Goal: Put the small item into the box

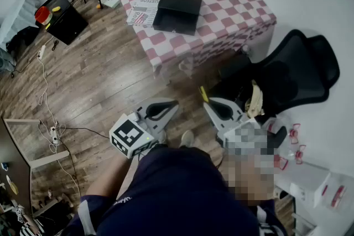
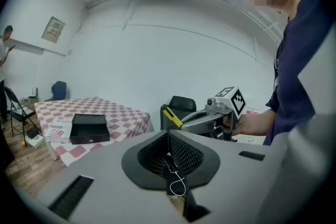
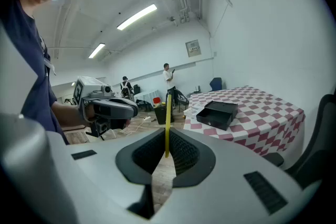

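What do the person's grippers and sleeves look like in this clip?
Both are light grey shells with black ribbed pads inside tapering jaws. The left gripper carries a white cube with black square markers; the right gripper has one too. The person wears a dark navy top.

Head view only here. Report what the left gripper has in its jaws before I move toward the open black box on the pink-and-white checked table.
Observer: The left gripper is shut on a small dark item; a thin white thread loop hangs from it.
Operator: Now the right gripper. Tell me how it grips.
Observer: The right gripper is shut on the lower end of a thin yellow strip, which stands upright out of the jaws.
Operator: Check the room past the table.
Observer: The right gripper view shows a standing person far off by the back wall.
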Action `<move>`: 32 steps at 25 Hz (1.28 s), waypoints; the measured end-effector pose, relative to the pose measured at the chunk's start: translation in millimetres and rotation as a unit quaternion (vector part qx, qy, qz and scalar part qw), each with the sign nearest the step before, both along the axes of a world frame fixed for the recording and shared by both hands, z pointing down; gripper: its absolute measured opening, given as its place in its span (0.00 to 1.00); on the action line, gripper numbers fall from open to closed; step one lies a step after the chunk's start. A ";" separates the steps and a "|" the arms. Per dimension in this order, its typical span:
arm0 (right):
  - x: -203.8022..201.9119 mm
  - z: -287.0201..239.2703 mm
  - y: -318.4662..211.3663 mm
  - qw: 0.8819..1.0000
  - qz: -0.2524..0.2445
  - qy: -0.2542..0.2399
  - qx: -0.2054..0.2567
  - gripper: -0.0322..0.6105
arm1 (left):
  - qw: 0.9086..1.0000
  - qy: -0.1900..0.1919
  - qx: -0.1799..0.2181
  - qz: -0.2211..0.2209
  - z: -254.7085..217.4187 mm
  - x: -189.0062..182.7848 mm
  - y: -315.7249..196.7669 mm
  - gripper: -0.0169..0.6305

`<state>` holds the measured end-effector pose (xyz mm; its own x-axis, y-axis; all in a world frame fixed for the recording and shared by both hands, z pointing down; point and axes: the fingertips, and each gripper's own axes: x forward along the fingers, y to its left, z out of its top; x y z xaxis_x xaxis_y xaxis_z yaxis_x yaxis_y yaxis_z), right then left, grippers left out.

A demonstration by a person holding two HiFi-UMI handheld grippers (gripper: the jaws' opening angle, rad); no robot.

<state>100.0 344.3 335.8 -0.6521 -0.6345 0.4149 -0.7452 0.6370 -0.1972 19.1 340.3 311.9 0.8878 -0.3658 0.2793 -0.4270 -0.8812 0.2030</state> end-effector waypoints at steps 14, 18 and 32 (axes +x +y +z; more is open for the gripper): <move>23.5 5.3 9.7 1.000 -0.006 -0.014 0.002 0.11 | 1.000 -0.003 -0.009 -0.003 13.1 28.2 12.4 0.08; 40.3 5.7 20.7 1.000 -0.011 -0.017 0.002 0.11 | 1.000 -0.004 -0.007 -0.005 13.1 45.4 24.0 0.08; 70.3 10.2 24.8 0.999 -0.028 -0.032 -0.004 0.11 | 1.000 -0.010 -0.011 -0.027 20.6 69.8 31.7 0.08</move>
